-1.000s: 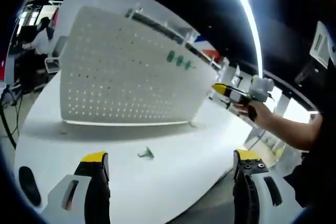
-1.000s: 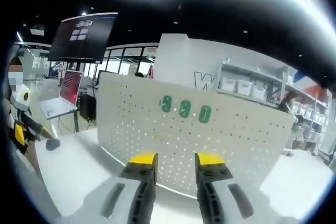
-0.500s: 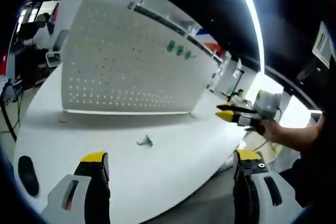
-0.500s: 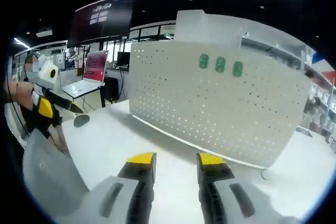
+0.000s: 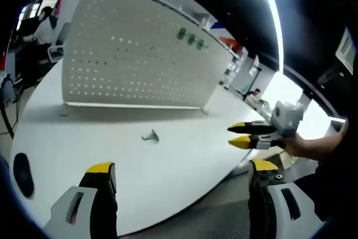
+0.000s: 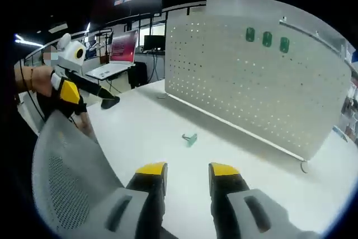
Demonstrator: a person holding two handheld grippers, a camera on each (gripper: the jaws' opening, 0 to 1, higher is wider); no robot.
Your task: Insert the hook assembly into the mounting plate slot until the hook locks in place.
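Observation:
A white pegboard mounting plate (image 5: 128,54) (image 6: 251,82) stands upright on the white table (image 5: 184,155) (image 6: 140,132). Three green hooks (image 5: 190,38) (image 6: 267,38) sit high on it. A small green hook assembly (image 5: 150,136) (image 6: 191,138) lies loose on the table in front of the board. My left gripper (image 5: 182,172) is wide open, held back from the table's near edge with nothing between its jaws; it also appears at the left of the right gripper view (image 6: 84,85). My right gripper (image 6: 187,170) is slightly open and holds nothing; the left gripper view shows it (image 5: 241,134) over the table's right edge.
A black mouse (image 5: 22,169) (image 6: 110,103) lies on the table's end. A laptop (image 6: 114,54) stands on a desk beyond. A grey mesh chair back (image 6: 72,177) is close under the right gripper. Shelving runs behind the board.
Both views have pulled back and tilted down, showing more table. In the left gripper view the right gripper has dropped from beside the board to the table's edge. The loose hook has stayed put.

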